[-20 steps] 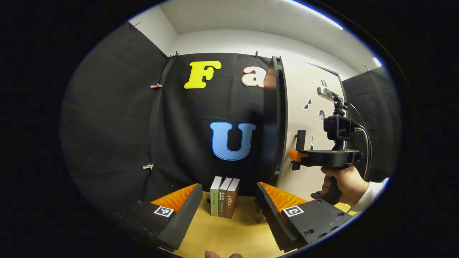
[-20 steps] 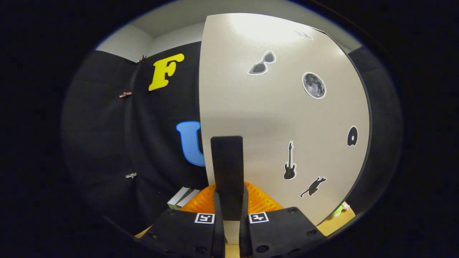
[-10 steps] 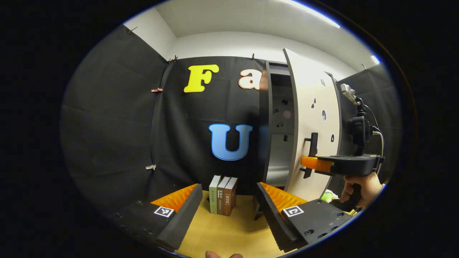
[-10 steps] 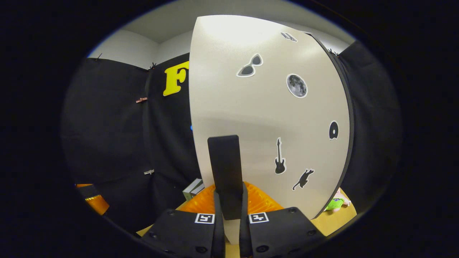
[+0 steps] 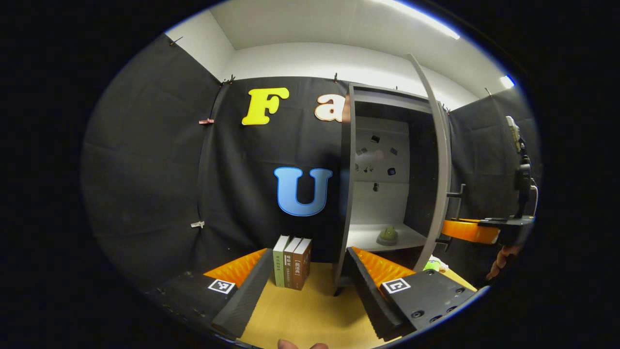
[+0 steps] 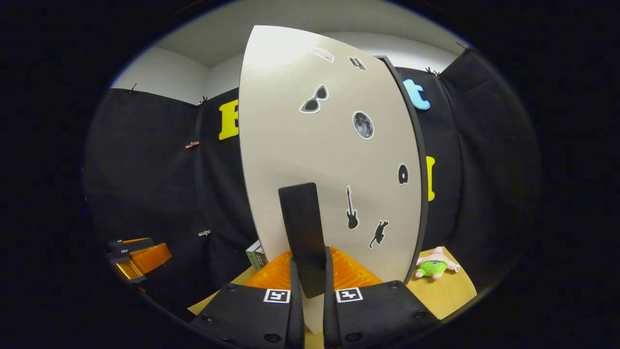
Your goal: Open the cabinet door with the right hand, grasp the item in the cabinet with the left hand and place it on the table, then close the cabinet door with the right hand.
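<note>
Left gripper view first: the left gripper (image 5: 310, 274) hangs over a light wooden table (image 5: 310, 315) with its fingers spread wide and nothing between them. Three upright books (image 5: 290, 261) stand together at the back of the table, right against the black cloth wall (image 5: 145, 184). Next to them is a tall dark cabinet (image 5: 346, 194), and its pale door (image 5: 436, 169) is swung out so you see it edge-on. Inside there's a white back panel and a pale shelf (image 5: 373, 237), and the item, a small greenish dome-shaped thing (image 5: 388, 235), sits on that shelf, well apart from the left gripper. Off to the far right the right gripper (image 5: 465, 230) is at the door's dark handle, with a bit of a hand (image 5: 501, 259) under it. White ceiling with a light strip up top.

Right gripper view: the right gripper (image 6: 310, 286) is clenched on the flat black door handle (image 6: 302, 232), both fingers pressing its sides. The door's face has little black stickers on it. A small pink-and-green plush toy (image 6: 433, 265) lies on the table beside the door's far edge. The left gripper shows low at the left edge.
</note>
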Action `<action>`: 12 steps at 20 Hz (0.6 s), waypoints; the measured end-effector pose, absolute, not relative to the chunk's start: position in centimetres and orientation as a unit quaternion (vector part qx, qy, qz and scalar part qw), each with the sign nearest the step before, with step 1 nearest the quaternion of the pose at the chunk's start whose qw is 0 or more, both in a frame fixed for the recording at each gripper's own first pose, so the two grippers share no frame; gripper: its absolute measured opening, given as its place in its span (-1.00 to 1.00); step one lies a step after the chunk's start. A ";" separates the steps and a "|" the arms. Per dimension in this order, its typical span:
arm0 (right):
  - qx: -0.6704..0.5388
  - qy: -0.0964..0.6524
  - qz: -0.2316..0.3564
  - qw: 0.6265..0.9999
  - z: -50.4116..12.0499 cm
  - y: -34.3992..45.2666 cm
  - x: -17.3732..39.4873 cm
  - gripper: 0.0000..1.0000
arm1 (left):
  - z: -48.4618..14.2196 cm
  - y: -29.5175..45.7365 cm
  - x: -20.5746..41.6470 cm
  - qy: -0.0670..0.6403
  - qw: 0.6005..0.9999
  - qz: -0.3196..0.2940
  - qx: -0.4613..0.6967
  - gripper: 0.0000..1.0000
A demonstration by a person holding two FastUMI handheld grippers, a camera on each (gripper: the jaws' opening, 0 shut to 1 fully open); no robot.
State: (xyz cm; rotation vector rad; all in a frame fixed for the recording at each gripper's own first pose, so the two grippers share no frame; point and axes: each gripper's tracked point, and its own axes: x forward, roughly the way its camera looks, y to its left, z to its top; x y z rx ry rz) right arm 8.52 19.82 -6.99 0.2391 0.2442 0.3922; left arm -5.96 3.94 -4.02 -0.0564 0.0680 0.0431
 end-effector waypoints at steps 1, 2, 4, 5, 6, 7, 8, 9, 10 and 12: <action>0.115 0.119 0.192 0.967 -6.8 19.4 8.4 -0.63 | -3.8 3.6 -5.9 0.032 0.999 0.018 -0.028 0.89; 0.111 0.118 0.190 0.968 -6.8 18.9 8.3 -0.63 | -3.7 3.2 -5.7 0.030 0.999 0.015 -0.027 0.89; 0.098 0.116 0.186 0.971 -6.8 17.8 8.0 -0.63 | -3.5 2.5 -5.3 0.027 0.999 0.007 -0.025 0.89; 0.096 0.117 0.182 0.972 -6.9 17.4 8.0 -0.63 | -3.4 2.1 -5.1 0.026 0.999 0.004 -0.025 0.89; 0.094 0.117 0.177 0.973 -6.9 17.0 7.9 -0.63 | -3.5 1.7 -4.8 0.025 0.999 -0.001 -0.025 0.89; 0.093 0.116 0.170 0.974 -6.7 16.6 7.9 -0.63 | -3.4 1.3 -4.7 0.025 0.999 -0.004 -0.025 0.89; 0.090 0.116 0.162 0.976 -6.8 16.2 7.8 -0.63 | -3.5 0.9 -4.4 0.024 0.999 -0.008 -0.026 0.89; 0.087 0.113 0.151 0.978 -6.8 15.5 7.8 -0.63 | -3.4 0.5 -4.2 0.024 0.999 -0.012 -0.028 0.89; 0.086 0.111 0.139 0.980 -6.8 14.4 7.9 -0.63 | -3.4 -0.1 -4.0 0.024 0.999 -0.019 -0.030 0.89; 0.083 0.107 0.114 0.984 -6.9 13.0 7.9 -0.64 | -3.6 -1.1 -3.7 0.025 0.999 -0.031 -0.034 0.89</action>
